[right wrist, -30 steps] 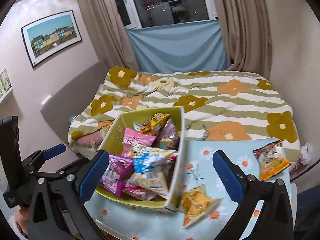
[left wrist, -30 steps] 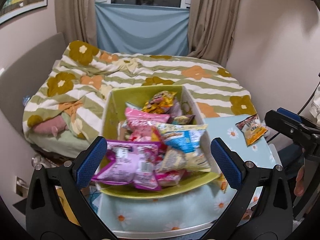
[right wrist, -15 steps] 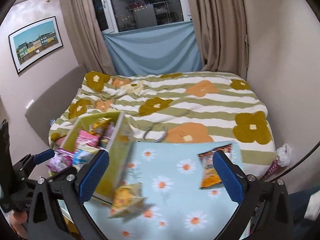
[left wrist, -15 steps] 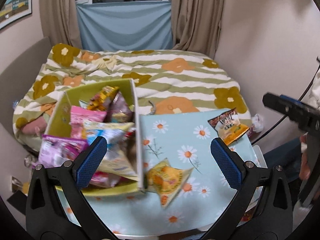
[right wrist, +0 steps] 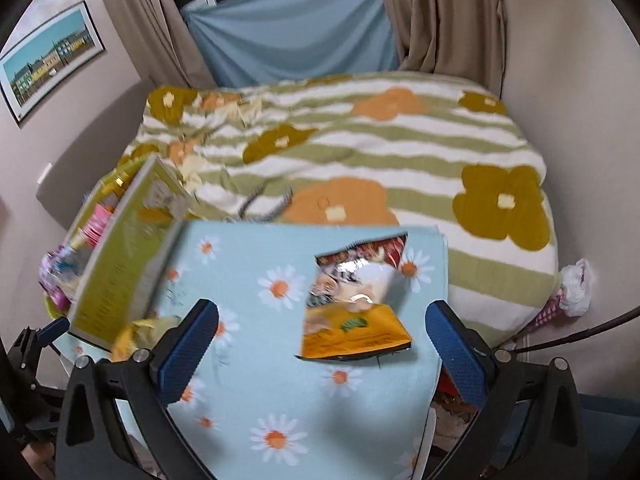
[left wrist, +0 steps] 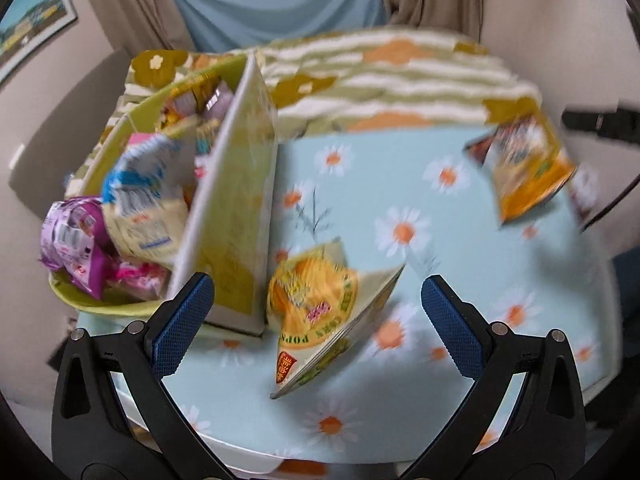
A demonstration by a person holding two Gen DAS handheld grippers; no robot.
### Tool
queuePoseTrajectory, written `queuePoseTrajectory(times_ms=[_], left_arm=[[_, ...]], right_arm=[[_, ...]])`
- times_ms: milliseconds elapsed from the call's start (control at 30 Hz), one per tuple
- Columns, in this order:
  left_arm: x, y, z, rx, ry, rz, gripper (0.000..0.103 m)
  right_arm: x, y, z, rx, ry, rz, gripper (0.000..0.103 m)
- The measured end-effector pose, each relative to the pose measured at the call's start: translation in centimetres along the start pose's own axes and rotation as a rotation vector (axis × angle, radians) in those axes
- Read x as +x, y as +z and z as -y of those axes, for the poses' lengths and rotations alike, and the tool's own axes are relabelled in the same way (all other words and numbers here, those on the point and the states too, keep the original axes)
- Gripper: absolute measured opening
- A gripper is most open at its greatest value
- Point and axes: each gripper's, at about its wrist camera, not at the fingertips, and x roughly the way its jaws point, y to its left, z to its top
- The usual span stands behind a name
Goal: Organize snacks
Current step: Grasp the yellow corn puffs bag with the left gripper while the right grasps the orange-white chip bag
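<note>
Snacks half sorted: left gripper (left wrist: 318, 316) and right gripper (right wrist: 320, 344), jaws wide and empty, each frame a loose packet on the bench (right wrist: 248, 400) (box (left wrist: 236, 184) nearly full); closing comes next.

Ahead of the gripper lies a bed (right wrist: 360, 152) in a striped floral cover; beige curtains (right wrist: 440, 16) frame a window, a picture (right wrist: 48, 60) hangs leftward.

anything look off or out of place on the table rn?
Two packets lie loose on the daisy-print tablecloth, outside the yellow-green snack box: a yellow popcorn bag right beside the box wall, and an orange-and-red snack bag alone further right. The box looks overfilled, a purple packet hanging over its rim. No spill visible.
</note>
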Motion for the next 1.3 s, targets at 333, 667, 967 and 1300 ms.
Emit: queuePoseTrajectory(times_ms=[333, 667, 967, 1300], left_arm=[[5.7, -0.4, 2.4, 0.162, 0.152, -0.091, 0.1], [7.9, -0.5, 3.6, 0.202, 0.191, -0.139, 0.078], [7.5, -0.1, 3.0, 0.135, 0.133, -0.147, 0.06], [6.9, 0.5, 3.7, 0.1, 0.102, -0.136, 0.059]], right_arm=[[5.8, -1.3, 1.7, 0.025, 0.053, -0.065, 0.103], [8.3, -0.9, 1.8, 0.017, 0.042, -0.086, 0.103], [9.3, -0.8, 2.1, 0.004, -0.001, -0.092, 0.103], [10.9, -0.5, 2.0, -0.001, 0.017, -0.114, 0.087]])
